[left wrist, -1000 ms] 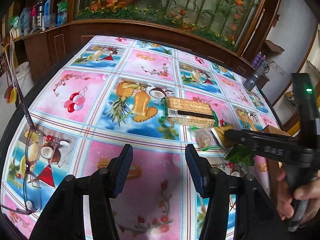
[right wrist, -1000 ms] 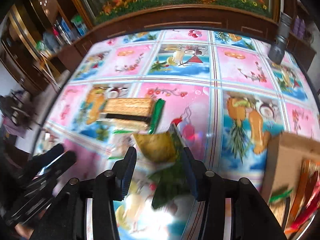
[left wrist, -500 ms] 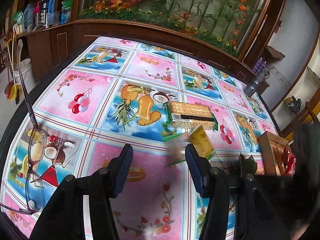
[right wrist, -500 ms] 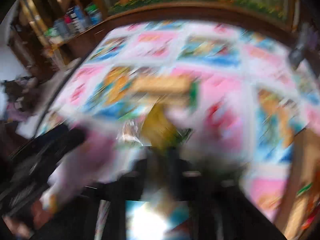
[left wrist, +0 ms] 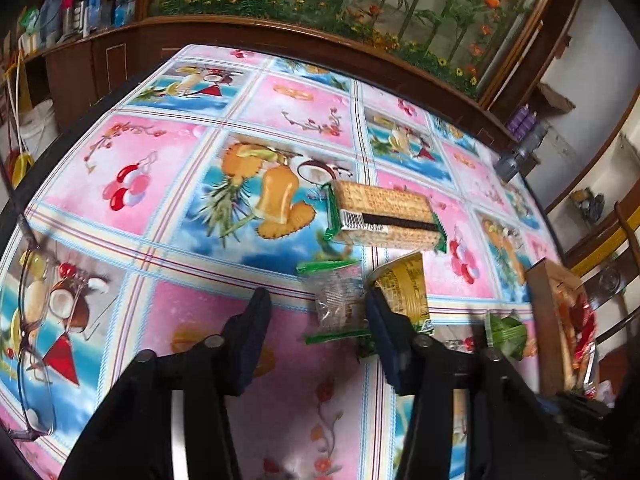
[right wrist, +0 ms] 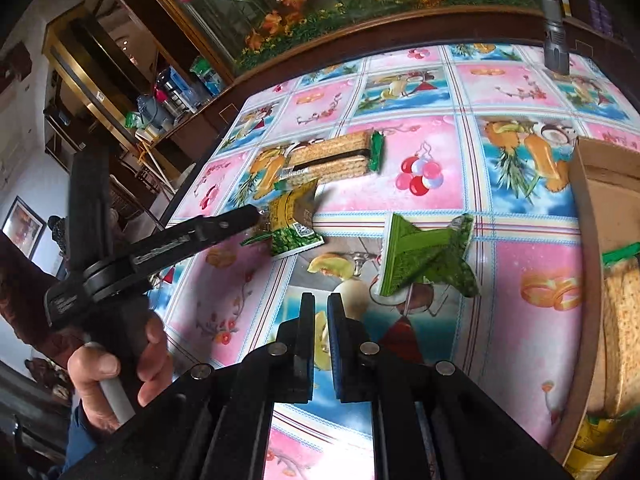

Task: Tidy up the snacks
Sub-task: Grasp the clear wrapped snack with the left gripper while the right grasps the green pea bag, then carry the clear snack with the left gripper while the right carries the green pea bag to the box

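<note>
Left tongs: the left gripper is unclenched and its jaws have just been closing. The clear packet lies between them, by the right jaw and apart from the left, so it is not gripped yet.
Right tongs: the right gripper is clenched on nothing.
Step in hand: picking loose snacks off the table for the box. The left side seems to be taking the clear packet.
Next move: finish the squeeze without catching the yellow packet touching it at 1 o'clock, then lift and carry to the box at 3 o'clock. The right tongs must reopen for the green packet, just ahead of them at 1 o'clock.
Loose snacks: four, namely clear, yellow and green packets, and farther off at 12 o'clock the cracker pack.
Boxed snacks: several, with crackers among them. I cannot tell the exact number.
Boxes: one.
Other things: one pair of glasses at 9 o'clock from the left tongs, and one grey cylinder at the far edge.
</note>
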Action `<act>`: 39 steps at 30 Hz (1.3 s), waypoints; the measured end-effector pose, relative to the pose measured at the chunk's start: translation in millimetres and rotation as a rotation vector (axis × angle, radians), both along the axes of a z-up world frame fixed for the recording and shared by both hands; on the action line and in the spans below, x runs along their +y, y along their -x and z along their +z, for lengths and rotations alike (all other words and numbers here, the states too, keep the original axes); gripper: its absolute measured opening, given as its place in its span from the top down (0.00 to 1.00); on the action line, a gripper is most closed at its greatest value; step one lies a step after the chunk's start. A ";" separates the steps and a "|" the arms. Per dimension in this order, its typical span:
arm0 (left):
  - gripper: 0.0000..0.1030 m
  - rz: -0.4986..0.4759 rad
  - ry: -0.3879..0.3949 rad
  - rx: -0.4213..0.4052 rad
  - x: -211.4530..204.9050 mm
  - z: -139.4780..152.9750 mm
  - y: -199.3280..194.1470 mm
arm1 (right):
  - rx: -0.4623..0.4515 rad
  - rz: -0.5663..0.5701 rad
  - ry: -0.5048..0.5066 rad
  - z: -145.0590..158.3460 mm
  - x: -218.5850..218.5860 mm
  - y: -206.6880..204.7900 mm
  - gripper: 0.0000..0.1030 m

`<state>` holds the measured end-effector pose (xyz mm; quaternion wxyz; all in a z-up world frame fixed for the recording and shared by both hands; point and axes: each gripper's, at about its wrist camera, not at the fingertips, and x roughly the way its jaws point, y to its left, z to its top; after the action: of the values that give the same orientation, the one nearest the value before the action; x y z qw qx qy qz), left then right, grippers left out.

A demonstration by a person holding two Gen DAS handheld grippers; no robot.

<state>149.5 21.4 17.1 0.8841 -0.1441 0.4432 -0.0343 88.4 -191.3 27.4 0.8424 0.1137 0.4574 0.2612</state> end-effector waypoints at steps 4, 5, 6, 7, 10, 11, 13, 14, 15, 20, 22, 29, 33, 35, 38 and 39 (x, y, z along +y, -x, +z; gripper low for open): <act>0.65 0.001 -0.094 -0.023 -15.2 -3.3 -3.8 | -0.030 -0.030 -0.058 12.5 -12.3 -1.1 0.91; 0.69 0.007 -0.110 -0.030 -17.3 -3.8 -5.1 | -0.045 -0.054 -0.072 17.2 -17.4 -0.2 0.88; 0.73 0.010 -0.122 -0.033 -18.4 -4.1 -6.2 | -0.068 -0.090 -0.084 21.6 -24.2 0.1 0.84; 0.73 0.009 -0.127 -0.034 -18.8 -3.9 -6.0 | -0.090 -0.123 -0.083 24.3 -29.1 -0.2 0.74; 0.77 0.015 -0.110 -0.031 -13.7 -3.0 -4.1 | -0.112 -0.219 -0.018 23.9 -37.1 -6.3 0.51; 0.79 0.016 -0.098 -0.030 -11.5 -2.4 -3.4 | -0.104 -0.243 -0.004 21.0 -38.1 -9.6 0.51; 0.81 0.020 -0.073 -0.032 -7.4 -0.1 -2.5 | -0.062 -0.263 0.006 13.0 -39.7 -17.9 0.51; 0.81 0.018 -0.064 -0.035 -6.6 1.9 -1.4 | -0.048 -0.260 0.003 9.5 -39.5 -22.7 0.51; 0.81 0.019 -0.068 -0.041 -7.1 4.0 -0.2 | -0.038 -0.267 0.007 6.6 -37.4 -26.5 0.51; 0.81 0.006 -0.063 -0.083 -12.1 16.7 8.0 | -0.046 -0.245 0.071 -5.4 -19.7 -36.8 0.51; 0.81 -0.007 -0.063 -0.104 -15.5 21.9 12.3 | -0.057 -0.222 0.123 -11.0 -9.7 -37.9 0.51; 0.81 -0.053 -0.052 -0.181 -26.9 40.2 28.6 | -0.086 -0.192 0.138 -13.9 -8.0 -29.6 0.65; 0.81 -0.079 -0.066 -0.219 -35.5 46.8 38.5 | -0.093 -0.187 0.104 -6.6 -14.4 -22.5 0.69; 0.81 -0.094 -0.069 -0.229 -40.7 49.0 41.1 | -0.108 -0.191 0.091 -1.8 -17.8 -18.7 0.69; 0.81 -0.111 -0.060 -0.236 -44.4 48.8 43.3 | -0.113 -0.190 0.068 3.5 -21.2 -16.2 0.70; 0.81 -0.114 -0.059 -0.238 -46.0 48.7 44.0 | -0.111 -0.193 0.059 4.4 -22.6 -15.6 0.70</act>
<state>105.6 -24.6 65.8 0.9310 -0.0874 0.3434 -0.0881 104.1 -214.0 31.8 0.8907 0.1177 0.4044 0.1713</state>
